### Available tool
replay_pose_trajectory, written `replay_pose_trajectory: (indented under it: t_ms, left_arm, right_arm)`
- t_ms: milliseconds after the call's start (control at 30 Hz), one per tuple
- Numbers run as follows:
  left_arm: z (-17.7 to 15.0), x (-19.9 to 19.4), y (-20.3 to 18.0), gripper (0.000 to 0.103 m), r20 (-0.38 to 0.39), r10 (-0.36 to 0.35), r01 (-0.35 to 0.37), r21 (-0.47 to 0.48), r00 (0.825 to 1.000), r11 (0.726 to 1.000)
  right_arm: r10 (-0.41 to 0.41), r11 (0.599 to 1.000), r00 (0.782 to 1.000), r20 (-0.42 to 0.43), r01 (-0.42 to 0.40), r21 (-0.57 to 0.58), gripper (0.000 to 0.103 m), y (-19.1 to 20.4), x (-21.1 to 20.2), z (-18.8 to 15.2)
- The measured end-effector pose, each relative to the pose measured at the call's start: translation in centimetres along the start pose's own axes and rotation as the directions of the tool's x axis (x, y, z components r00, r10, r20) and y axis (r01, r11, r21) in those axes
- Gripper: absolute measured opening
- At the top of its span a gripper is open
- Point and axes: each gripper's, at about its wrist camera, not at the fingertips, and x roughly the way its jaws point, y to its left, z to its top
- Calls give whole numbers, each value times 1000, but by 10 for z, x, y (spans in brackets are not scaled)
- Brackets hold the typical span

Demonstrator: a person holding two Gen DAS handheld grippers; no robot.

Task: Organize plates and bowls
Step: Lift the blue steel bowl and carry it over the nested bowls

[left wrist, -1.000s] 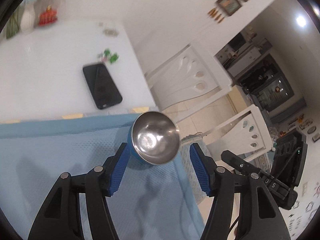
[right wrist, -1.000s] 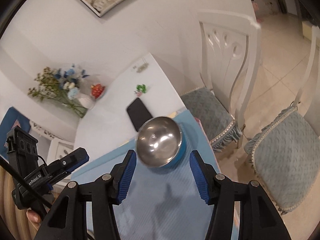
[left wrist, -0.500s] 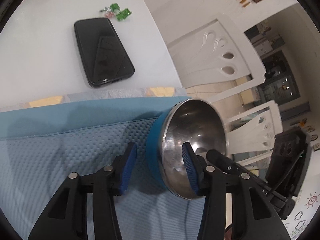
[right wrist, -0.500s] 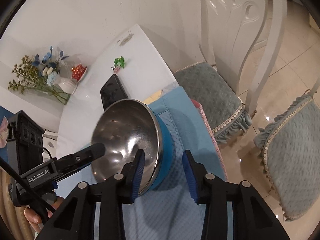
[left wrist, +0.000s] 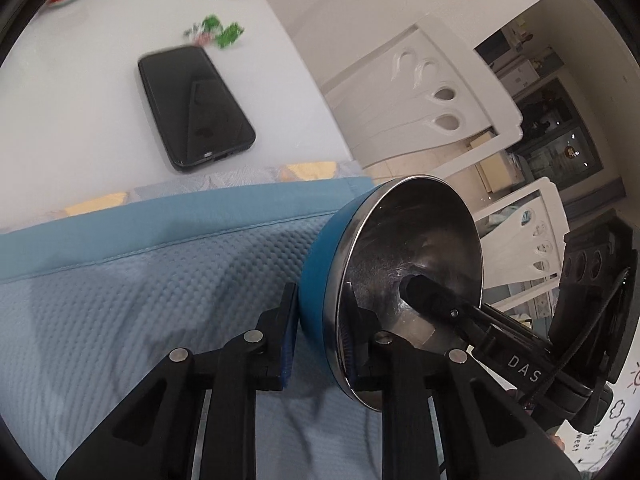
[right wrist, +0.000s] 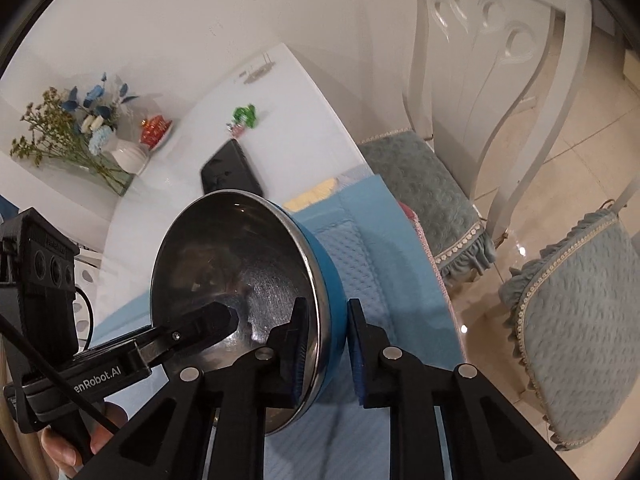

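Over the blue mat (left wrist: pixel 120 300) on the table (left wrist: pixel 80 80), your left hand-held gripper (left wrist: pixel 320 340) has clamped the bowl (left wrist: pixel 400 264) by its rim; a second ago it stood apart. Your right hand-held gripper (right wrist: pixel 326 344) has clamped the opposite rim, so lifting can begin.

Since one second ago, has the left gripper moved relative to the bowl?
Yes. The left gripper has advanced from short of the bowl to its rim, its fingers closed on the wall, one finger inside and one outside.
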Motion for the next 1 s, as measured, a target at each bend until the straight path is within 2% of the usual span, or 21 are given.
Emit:
replay_pose_trajectory:
  t_ms: [167, 333, 567, 700, 1000]
  left_arm:
    - [-18, -52, -22, 16, 68, 0, -1, 17, 998, 1000]
    - [-46, -109, -49, 16, 134, 7, -16, 62, 991, 998]
    - [-106, -178, -66, 16, 184, 20, -38, 96, 983, 995]
    - [-144, -203, -61, 16, 180, 36, -52, 85, 983, 995]
    - [-222, -222, -30, 16, 118, 51, -55, 27, 992, 998]
  right_arm:
    - [2, 1000, 1000, 28, -2, -14, 18, 24, -42, -10]
    - [4, 999, 997, 83, 0, -50, 18, 55, -101, -32]
    - [1, 997, 990, 144, 11, -80, 18, 99, -172, -92]
    - [3, 996, 990, 144, 9, -87, 18, 119, -192, -132]
    - [9, 997, 999, 41, -6, -78, 18, 141, -195, -215]
